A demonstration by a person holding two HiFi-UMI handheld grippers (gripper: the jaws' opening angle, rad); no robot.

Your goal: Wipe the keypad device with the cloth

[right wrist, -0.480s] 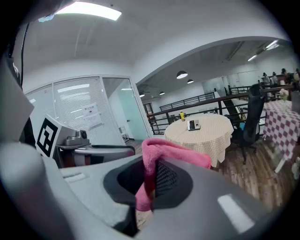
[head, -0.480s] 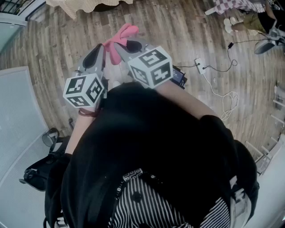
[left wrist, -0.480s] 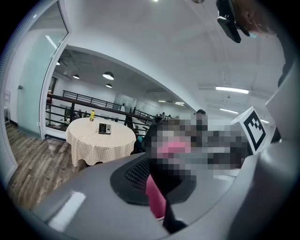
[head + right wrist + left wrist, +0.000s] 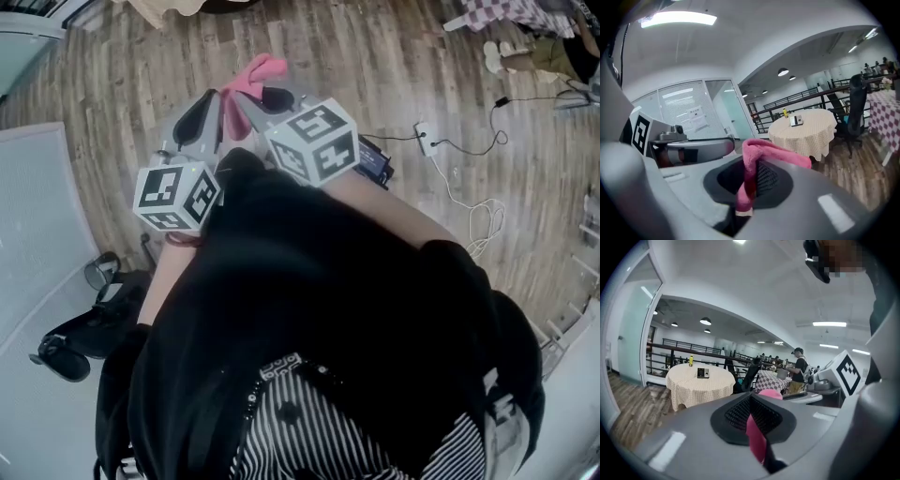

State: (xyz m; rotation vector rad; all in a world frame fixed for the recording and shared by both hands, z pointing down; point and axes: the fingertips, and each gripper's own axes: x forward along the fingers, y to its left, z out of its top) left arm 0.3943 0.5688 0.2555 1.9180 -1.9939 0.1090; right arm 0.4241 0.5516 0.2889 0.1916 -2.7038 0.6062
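Keypad device: on the round counter, at 1 o'clock in your right gripper view, well apart from the cloth. Your left gripper and right gripper both clench the cloth; uneven pulling could slip it free.

Wood-plank floor, round table in pale checked cloth, black railing, ceiling lamps, perhaps frosted glass partition

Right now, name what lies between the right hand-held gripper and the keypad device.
Right gripper view: the clamped cloth, then wood floor up to the table bearing the keypad device.
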